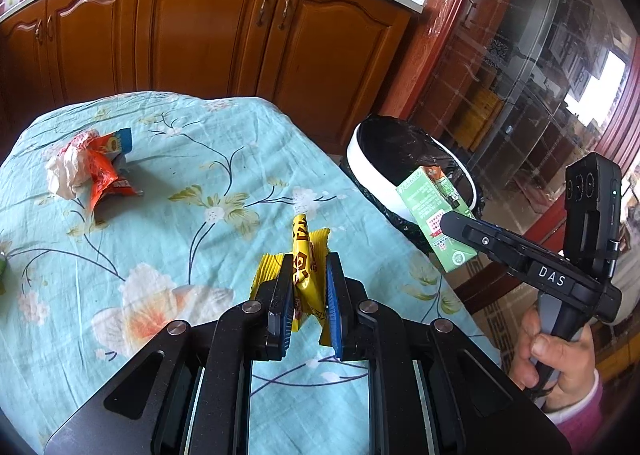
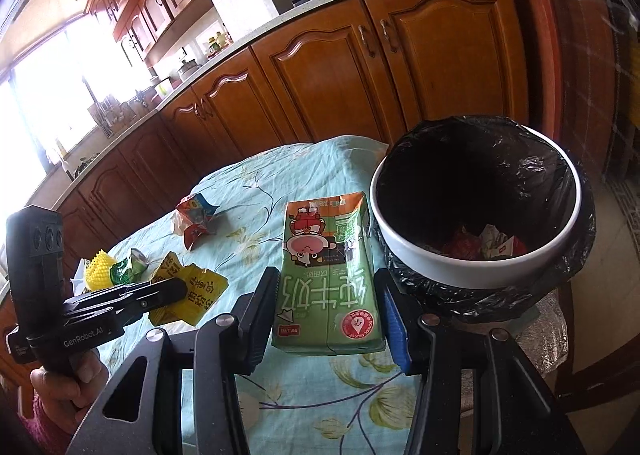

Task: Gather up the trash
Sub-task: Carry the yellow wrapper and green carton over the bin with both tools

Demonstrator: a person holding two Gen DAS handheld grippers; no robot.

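A crumpled red wrapper (image 1: 100, 171) is left on the tabletop (image 1: 200, 159). A yellow wrapper (image 1: 304, 267) is pinched in the narrowed left claw (image 1: 308, 295), and a green milk carton (image 2: 328, 275) is clamped in the right claw (image 2: 326, 303), raised for dropping. Just beyond the tabletop edge, the lined bin (image 2: 476, 271) stands open and unobstructed.

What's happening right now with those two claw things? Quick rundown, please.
Left gripper shut on yellow wrapper. Right gripper shut on green milk carton. Lined bin beside table, mouth clear. Orange wrapper left on tablecloth.
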